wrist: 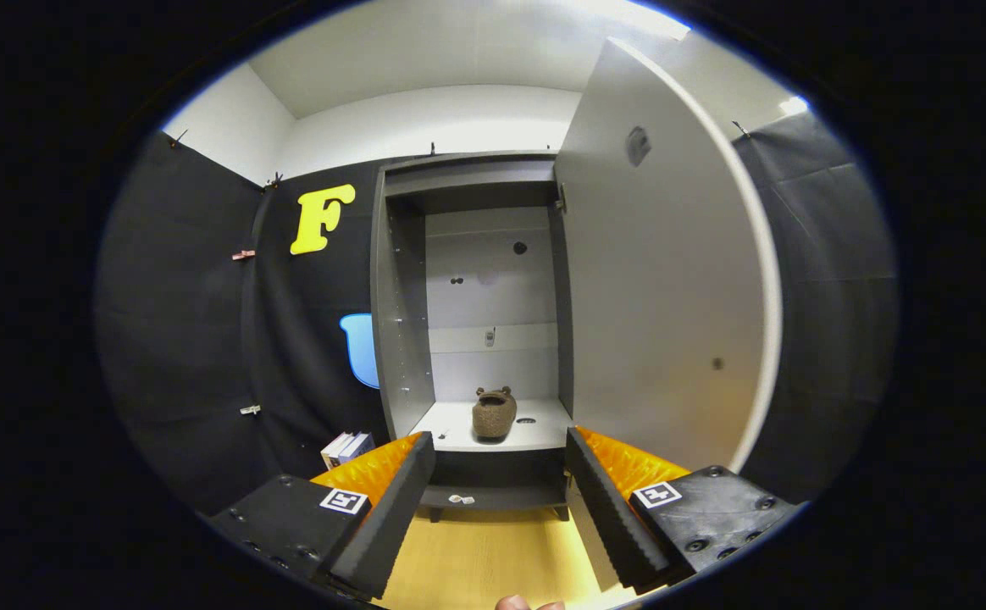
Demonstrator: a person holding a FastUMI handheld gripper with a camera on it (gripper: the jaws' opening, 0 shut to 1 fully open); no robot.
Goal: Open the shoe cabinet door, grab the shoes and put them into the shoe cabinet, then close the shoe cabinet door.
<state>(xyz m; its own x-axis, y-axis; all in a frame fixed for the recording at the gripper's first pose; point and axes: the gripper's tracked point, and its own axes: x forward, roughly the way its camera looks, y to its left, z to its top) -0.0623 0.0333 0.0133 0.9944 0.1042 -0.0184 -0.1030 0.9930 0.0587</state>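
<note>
Tongs [500, 491] open and empty, well short of shoe cabinet [468, 296]; door [662, 288] swung wide to cabinet's right; brown shoe [493, 415] on cabinet's lower shelf [459, 432], probably light and soft, best pinched at collar rim if regripped.

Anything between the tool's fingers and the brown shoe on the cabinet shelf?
No: in the gripper view the open tool faces the brown shoe across bare white shelf.

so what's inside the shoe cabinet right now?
One brown shoe on the shelf of the shoe cabinet, beyond the open, empty claw. Door swung open. Lower compartment too dark to tell.
</note>
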